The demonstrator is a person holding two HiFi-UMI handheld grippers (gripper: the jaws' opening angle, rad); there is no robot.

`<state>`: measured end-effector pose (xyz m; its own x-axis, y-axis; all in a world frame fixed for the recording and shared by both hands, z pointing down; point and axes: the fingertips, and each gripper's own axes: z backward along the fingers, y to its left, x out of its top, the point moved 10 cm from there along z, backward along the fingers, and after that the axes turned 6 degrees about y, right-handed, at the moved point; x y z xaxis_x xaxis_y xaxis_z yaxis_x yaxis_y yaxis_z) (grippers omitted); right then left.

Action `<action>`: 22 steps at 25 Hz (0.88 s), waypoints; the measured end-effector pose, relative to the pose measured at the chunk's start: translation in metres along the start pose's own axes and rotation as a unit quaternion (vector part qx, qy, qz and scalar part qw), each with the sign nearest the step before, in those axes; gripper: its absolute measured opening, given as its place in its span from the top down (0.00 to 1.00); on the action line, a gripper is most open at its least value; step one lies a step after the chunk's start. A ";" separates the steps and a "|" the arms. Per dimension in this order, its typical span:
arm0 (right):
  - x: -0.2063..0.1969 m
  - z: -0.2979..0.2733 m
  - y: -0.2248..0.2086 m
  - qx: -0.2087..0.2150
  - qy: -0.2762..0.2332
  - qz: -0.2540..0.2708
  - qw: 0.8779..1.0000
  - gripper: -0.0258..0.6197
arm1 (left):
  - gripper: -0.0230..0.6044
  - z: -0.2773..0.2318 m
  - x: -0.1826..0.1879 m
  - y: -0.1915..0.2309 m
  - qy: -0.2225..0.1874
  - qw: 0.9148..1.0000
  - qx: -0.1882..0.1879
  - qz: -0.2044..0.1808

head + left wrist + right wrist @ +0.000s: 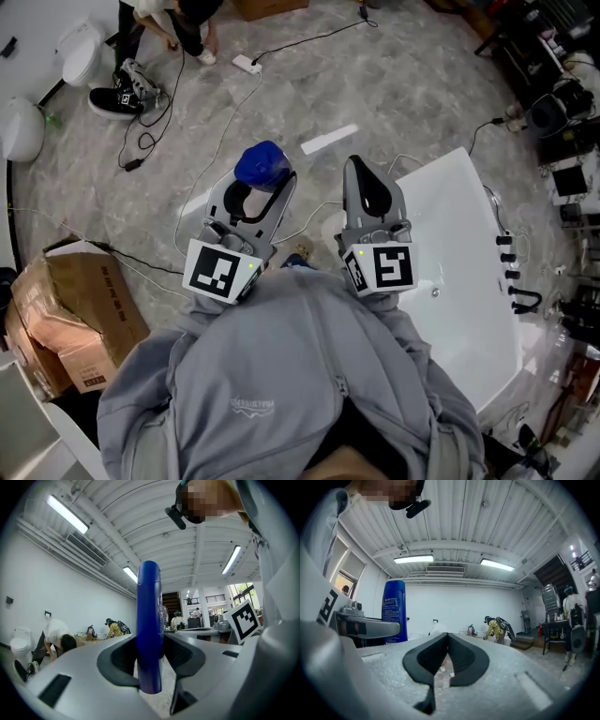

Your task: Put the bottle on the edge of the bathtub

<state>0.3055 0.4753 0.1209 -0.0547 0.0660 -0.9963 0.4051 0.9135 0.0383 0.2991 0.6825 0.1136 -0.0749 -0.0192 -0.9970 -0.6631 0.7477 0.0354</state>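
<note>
A blue bottle [262,165] stands upright between the jaws of my left gripper [255,187], which is shut on it and held in front of my chest above the floor. In the left gripper view the bottle [149,634] fills the gap, with both pads against its sides. My right gripper [364,171] is beside it to the right, shut with nothing in it; its jaws meet at the tips [448,637]. From the right gripper view the bottle [394,611] shows at the left. The white bathtub [464,281] lies to the right, its near edge just under the right gripper.
Black tap fittings [511,255] sit on the tub's far rim. A torn cardboard box [70,319] is at my left. Cables, a power strip [247,64] and a white strip [328,139] lie on the grey floor ahead. A toilet [80,52] and a person's feet [117,94] are far left.
</note>
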 end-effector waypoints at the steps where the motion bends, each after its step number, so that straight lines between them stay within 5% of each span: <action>1: -0.001 -0.005 -0.008 -0.002 -0.001 -0.001 1.000 0.96 | 0.70 -0.008 0.000 0.002 0.001 1.000 0.001 0.000; 11: -0.010 -0.016 -0.074 -0.045 -0.003 -0.022 0.999 0.96 | 0.70 -0.070 0.006 0.006 -0.006 1.000 -0.005 -0.010; 22: -0.024 -0.011 -0.114 -0.142 0.017 -0.031 0.989 0.96 | 0.70 -0.139 0.002 0.021 0.003 0.996 -0.085 -0.010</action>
<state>0.2506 0.3744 0.1411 -0.1038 0.0157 -0.9945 0.1268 0.9919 0.0024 0.1814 0.6058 0.1215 -0.0649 -0.0379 -0.9972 -0.7807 0.6243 0.0271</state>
